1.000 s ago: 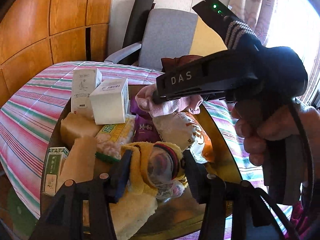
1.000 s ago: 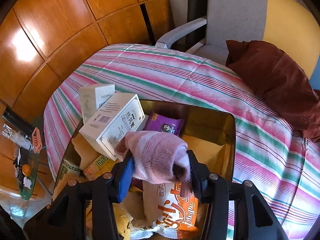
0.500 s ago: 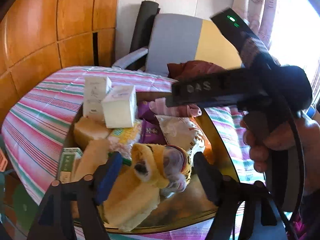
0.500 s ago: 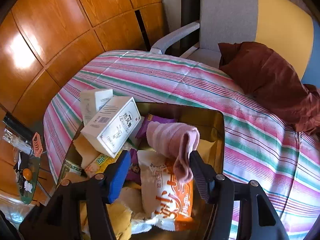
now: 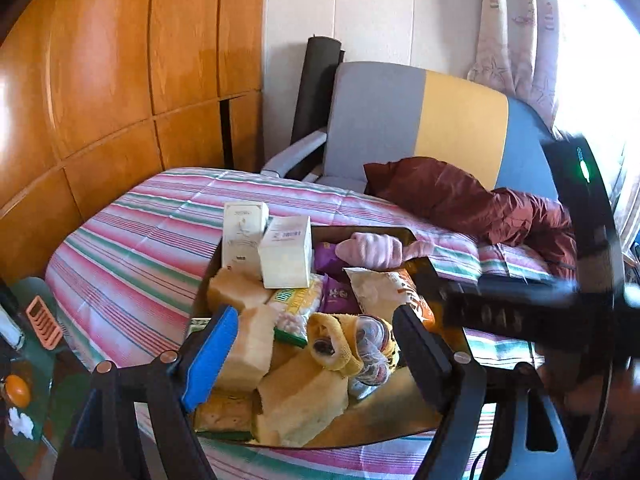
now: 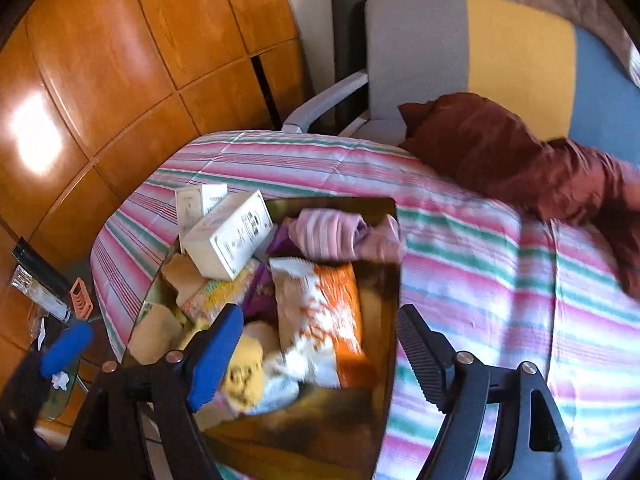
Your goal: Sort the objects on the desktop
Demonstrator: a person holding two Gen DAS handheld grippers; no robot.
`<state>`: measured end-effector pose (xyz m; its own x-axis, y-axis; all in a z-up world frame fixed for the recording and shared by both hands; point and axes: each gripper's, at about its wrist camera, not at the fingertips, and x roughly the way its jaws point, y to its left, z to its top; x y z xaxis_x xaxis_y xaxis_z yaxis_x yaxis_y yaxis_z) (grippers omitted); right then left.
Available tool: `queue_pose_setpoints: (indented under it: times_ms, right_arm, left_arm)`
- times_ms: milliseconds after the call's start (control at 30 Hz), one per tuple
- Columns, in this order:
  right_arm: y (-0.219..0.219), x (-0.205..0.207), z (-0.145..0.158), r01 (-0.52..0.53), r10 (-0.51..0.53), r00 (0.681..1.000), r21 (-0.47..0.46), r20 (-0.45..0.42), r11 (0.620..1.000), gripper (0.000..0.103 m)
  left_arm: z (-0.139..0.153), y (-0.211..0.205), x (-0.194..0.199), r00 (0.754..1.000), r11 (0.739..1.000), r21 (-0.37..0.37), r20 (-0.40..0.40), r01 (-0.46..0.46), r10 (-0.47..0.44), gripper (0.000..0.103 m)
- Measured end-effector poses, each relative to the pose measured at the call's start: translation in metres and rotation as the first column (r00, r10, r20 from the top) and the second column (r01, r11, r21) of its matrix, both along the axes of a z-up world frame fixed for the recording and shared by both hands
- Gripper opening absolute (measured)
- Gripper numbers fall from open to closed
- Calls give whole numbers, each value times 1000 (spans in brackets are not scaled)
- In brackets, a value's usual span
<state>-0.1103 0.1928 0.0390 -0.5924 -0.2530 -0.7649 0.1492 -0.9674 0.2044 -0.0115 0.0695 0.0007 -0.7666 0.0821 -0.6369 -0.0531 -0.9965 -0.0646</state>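
Both claws just opening, released: left claw (image 5: pixel 316 344) over yellow sock (image 5: pixel 340 340), right claw (image 6: pixel 320 344) clear of pink sock (image 6: pixel 340 234)

The shallow brown tray (image 5: pixel 438 280) on the striped pink-and-green tablecloth (image 5: pixel 132 240) was crowded. Two white cardboard boxes (image 5: pixel 286 256) stood tall at its far left corner and blocked a low approach from that side. Pale yellow sponge blocks (image 5: pixel 300 404) filled the near left part, with a yellow knitted sock (image 5: pixel 336 344) heaped beside them. An orange-and-white snack bag (image 6: pixel 320 312) lay across the middle and a pink knitted sock (image 6: pixel 340 236) draped over the far rim. Bare tray floor showed only along the right side and near edge. The cloth to the right lay open as far as the dark red cushion (image 6: pixel 500 152).
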Motion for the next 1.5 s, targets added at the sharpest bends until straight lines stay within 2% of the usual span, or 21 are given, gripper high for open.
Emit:
queue_pose_setpoints:
  times_ms: [167,233,333,433,533,633,667,833,1233,1500]
  right_arm:
    - [12,31,-9,47,-47,999,20,-4,999,80]
    - [12,41,-12,50,-49,999,36,-11,998,80]
    - [13,55,-14,59,-58,998,49,-25,997,80]
    - [11,67,-15,66,-63,997,64,-42,996,80]
    - [7,80,-14,70,-63,995,99,-72,993,80]
    - [0,91,-13,73,-56,992,152,-113,986,82]
    - [-1,93,-14,75,-56,991,157,-120,985,82]
    - [-5,99,-17,83,-61,990,171,-130,982,82]
    - [-24,97,-15,61,-28,989,225,-147,972,86]
    - [-29,94,-14,50,-19,990,221,-140,974,86]
  left_arm:
    - [11,2,5,1000,1000,-12,6,-6,6,81]
    - [14,6,7,999,998,-60,6,-36,37,81]
    - [16,11,14,998,993,-106,-26,-56,53,75]
    - [16,12,18,999,996,-78,-26,-47,45,73]
    - [13,8,21,997,996,-50,-21,-76,75,66]
    - [6,4,18,996,996,-15,12,-84,84,62]
    - [4,3,17,996,997,-9,23,-83,83,58]
    - [-6,0,14,994,996,17,71,-85,83,52]
    - [-5,-4,15,992,993,14,57,-116,115,51]
    - [-2,-8,14,991,992,33,65,-120,117,51]
